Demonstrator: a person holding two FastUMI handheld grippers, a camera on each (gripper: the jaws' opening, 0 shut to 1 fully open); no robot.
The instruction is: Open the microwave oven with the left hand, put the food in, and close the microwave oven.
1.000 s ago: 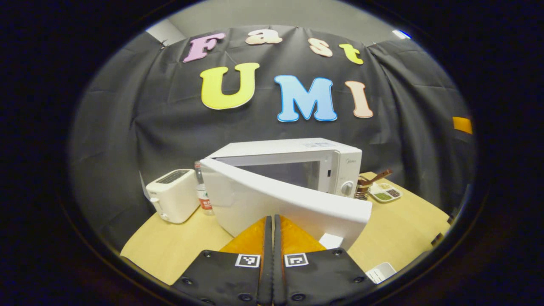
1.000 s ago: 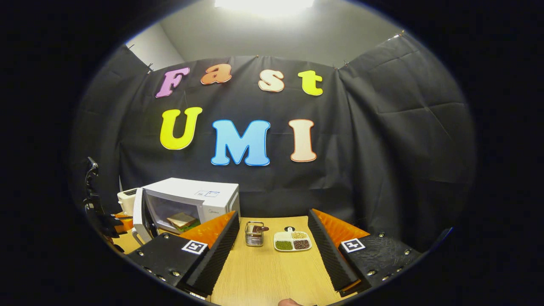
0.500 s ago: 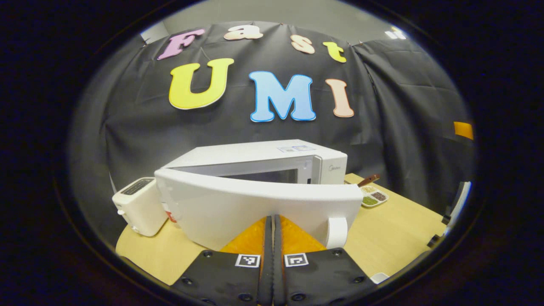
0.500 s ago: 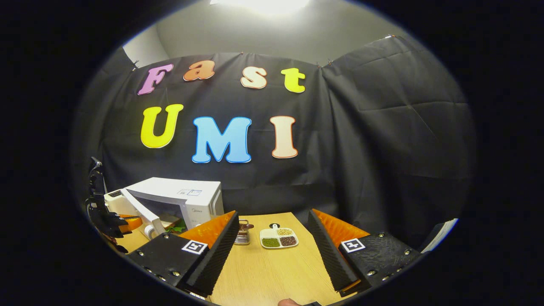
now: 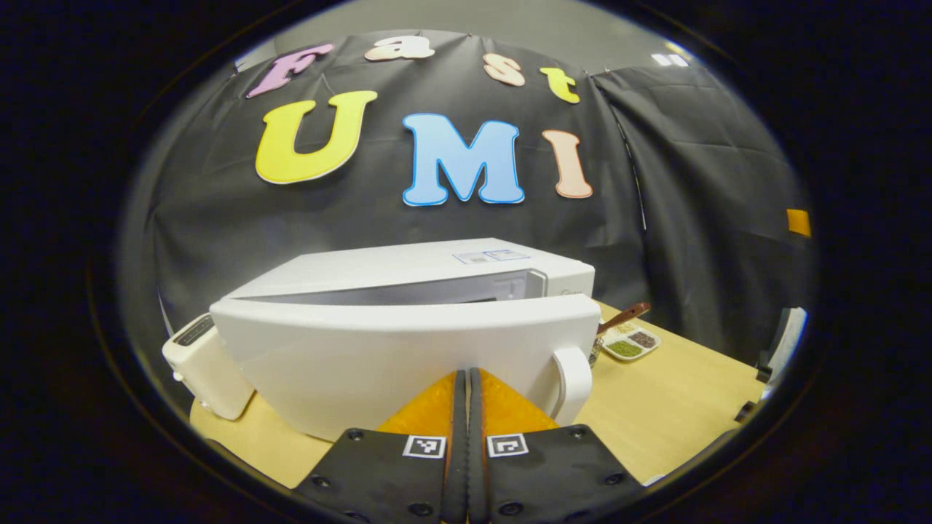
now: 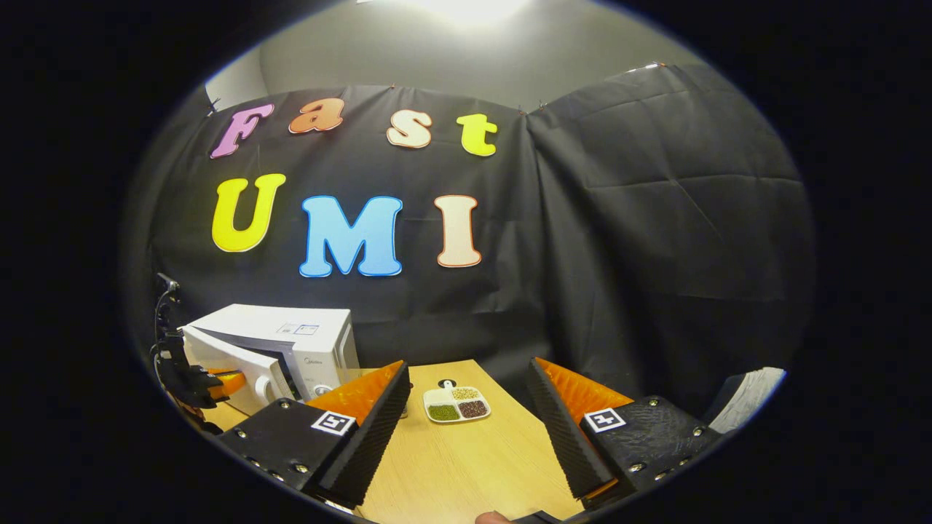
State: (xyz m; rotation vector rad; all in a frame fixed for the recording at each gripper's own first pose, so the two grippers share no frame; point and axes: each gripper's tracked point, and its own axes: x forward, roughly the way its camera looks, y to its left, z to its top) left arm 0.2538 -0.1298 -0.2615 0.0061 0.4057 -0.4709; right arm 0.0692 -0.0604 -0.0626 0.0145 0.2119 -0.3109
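- The white box-shaped microwave oven (image 5: 437,273) has its white door (image 5: 408,356) much nearer shut than a second ago: the gap that then showed the lit cavity is down to a thin grey wedge along the door's top edge, widest toward 2 o'clock.
- In the left gripper view the left hand-held gripper (image 5: 467,386) has its two fingers pressed together with nothing between them, tips against the door's outer face near the bottom, at 6 o'clock of the door. It reads as a push rather than a grip.
- The white loop handle (image 5: 571,382) stands at 4 o'clock of the door, just beside those tips and not held.
- My judgement: this is the closing step, nearly done; the door has not yet met the frame, so a little more push is needed to latch it.
- The right hand-held gripper (image 6: 466,407) is wide open, empty, and hangs over the pale wooden tabletop (image 6: 466,466), well apart from the oven at its 9 o'clock.
- The food, visible inside the oven a second ago, is now hidden behind the door; presumably it is inside.
- The white toaster (image 5: 207,367) at 8 o'clock is partly cut off by the door, and the white divided dish of grains (image 6: 456,404) is too small to read further.
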